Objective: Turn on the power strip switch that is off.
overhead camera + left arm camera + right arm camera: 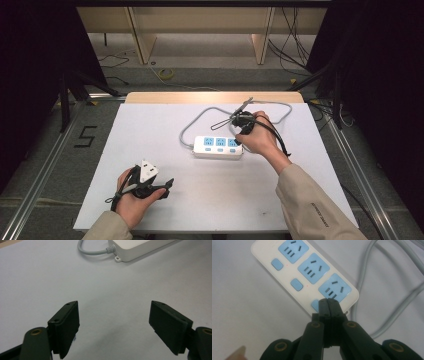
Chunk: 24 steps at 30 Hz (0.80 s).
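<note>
A white power strip with three blue sockets and small blue switches lies mid-table, its grey cord looping behind it. My right gripper hangs over the strip's right end, jaws shut together with nothing between them. In the right gripper view the closed tips sit over the blue switch beside the nearest socket of the power strip; whether they touch it I cannot tell. My left gripper rests near the table's front left, open and empty. In the left gripper view its fingers stand wide apart above bare table, the power strip farther off.
The white table has free room left of and in front of the strip. Its wooden back edge lies beyond the cord. Cables run over the floor behind, with black stands at both sides.
</note>
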{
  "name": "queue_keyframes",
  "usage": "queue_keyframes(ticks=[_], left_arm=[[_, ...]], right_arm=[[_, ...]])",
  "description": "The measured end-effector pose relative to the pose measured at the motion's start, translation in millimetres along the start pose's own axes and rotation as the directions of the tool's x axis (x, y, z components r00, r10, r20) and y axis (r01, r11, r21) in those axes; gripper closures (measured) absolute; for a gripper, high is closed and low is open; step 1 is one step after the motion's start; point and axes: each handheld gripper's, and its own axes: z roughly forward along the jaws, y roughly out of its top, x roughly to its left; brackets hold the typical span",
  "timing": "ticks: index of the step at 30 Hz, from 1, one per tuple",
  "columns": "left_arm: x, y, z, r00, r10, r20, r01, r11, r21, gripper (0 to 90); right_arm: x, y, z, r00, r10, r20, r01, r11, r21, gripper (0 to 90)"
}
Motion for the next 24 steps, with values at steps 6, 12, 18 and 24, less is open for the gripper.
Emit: queue_keyframes(ticks=[6,12,18,24], left_arm=[[0.0,0.0,0.0,1.0,0.001,0.0,-0.001,1.0,0.0,24.1],[0.1,0.0,0.2,1.0,0.003,0.001,-0.003,1.0,0.001,24.2],[0.0,0.1,0.1,1.0,0.003,0.001,-0.003,1.0,0.002,24.1],[0.0,0.1,0.1,1.0,0.003,0.001,-0.003,1.0,0.0,24.2]], right_arm=[[0.1,1.9,4.7,1.0,0.0,-0.006,0.0,1.0,0.007,90.0],[-0.4,3.1,8.4,1.0,0.002,-0.008,-0.002,1.0,0.008,90.0],[1.6,4.4,12.7,1.0,0.002,-0.003,-0.002,1.0,0.01,90.0],[5.2,6.2,15.9,1.0,0.0,-0.002,0.0,1.0,0.017,90.0]])
